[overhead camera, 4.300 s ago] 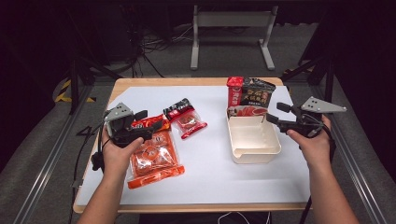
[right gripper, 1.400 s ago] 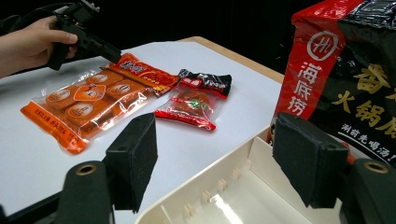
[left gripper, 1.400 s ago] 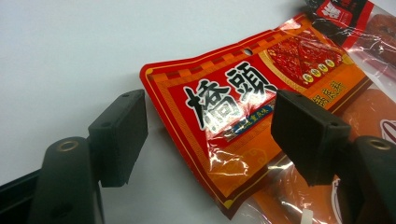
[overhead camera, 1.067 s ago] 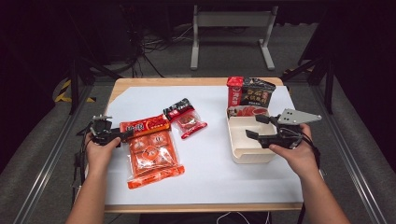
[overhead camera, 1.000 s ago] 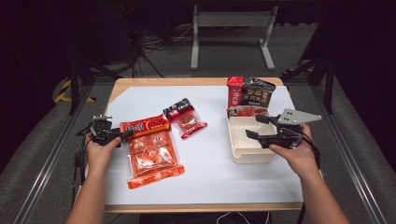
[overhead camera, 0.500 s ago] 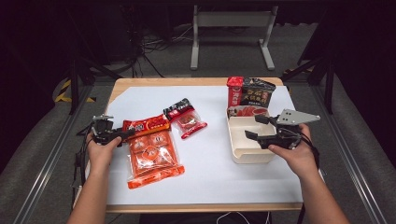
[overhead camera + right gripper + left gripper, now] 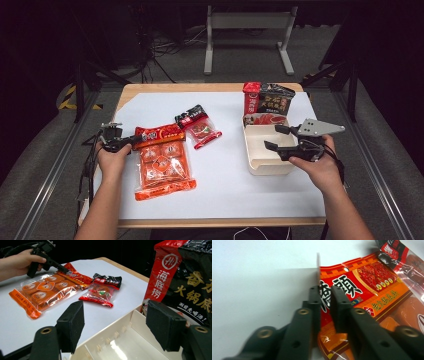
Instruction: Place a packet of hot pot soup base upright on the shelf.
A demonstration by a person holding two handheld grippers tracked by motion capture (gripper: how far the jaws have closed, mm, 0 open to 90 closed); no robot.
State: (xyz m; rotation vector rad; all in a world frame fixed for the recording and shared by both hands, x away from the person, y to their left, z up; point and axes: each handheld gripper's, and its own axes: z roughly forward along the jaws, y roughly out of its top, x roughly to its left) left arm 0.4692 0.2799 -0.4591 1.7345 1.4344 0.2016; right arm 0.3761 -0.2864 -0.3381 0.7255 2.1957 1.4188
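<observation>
A large orange snack packet (image 7: 162, 165) lies flat on the white table cover at the left. My left gripper (image 7: 134, 141) has just been closing and is now shut on the packet's red top edge, which the left gripper view shows pinched between the two jaws (image 7: 324, 293) and standing up a little. The orange packet (image 7: 47, 290) and the left gripper (image 7: 60, 267) also show far off in the right gripper view. My right gripper (image 7: 272, 137) hovers open over a white divided box (image 7: 270, 170) at the right, with nothing between its jaws (image 7: 118, 325).
A small red and black snack packet (image 7: 198, 126) lies beside the orange one, toward the middle of the table. Behind the white box (image 7: 140, 315) stand red and black bags (image 7: 267, 100), close to the right gripper's far jaw. The table's wooden edge (image 7: 220, 221) runs along the front.
The left gripper's jaws have closed on the orange packet's top edge. The right hand and its gripper have stayed over the box.
</observation>
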